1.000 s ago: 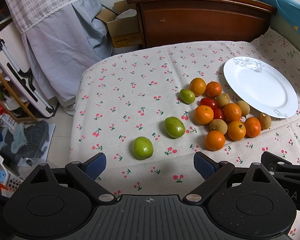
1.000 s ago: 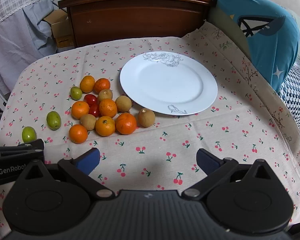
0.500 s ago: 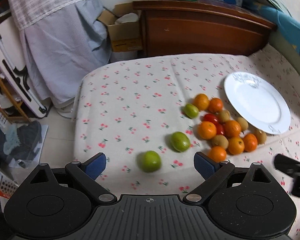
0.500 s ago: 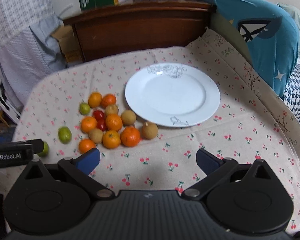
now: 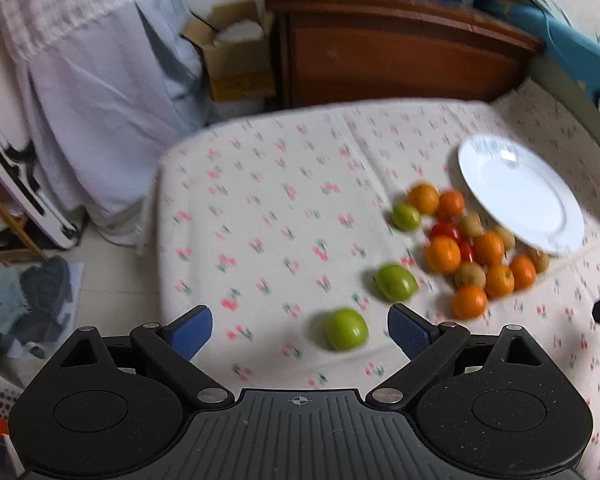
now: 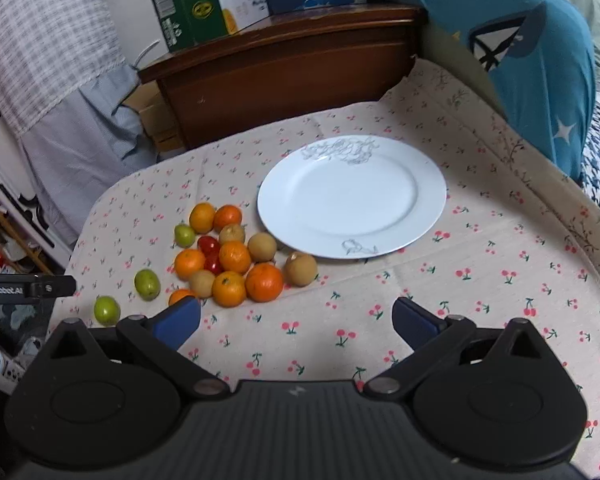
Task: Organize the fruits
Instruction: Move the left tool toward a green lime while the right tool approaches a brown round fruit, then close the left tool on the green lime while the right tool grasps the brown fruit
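In the left wrist view, the left gripper [image 5: 300, 330] is pulling up and back from the table [image 5: 268, 200]: the fruit is looking smaller than a second ago and the picture is blurring with the motion. Its jaws are standing wide apart, holding nothing, with the nearest green fruit [image 5: 346, 329] lying between the fingertips but well below. In the right wrist view, the right gripper [image 6: 296, 320] is rising too, likewise spread and empty, and boxes on the cabinet [image 6: 284, 64] are now showing. The fruit pile [image 6: 236, 258] is sitting just left of the bare plate [image 6: 352, 196], so sorting is not yet starting.
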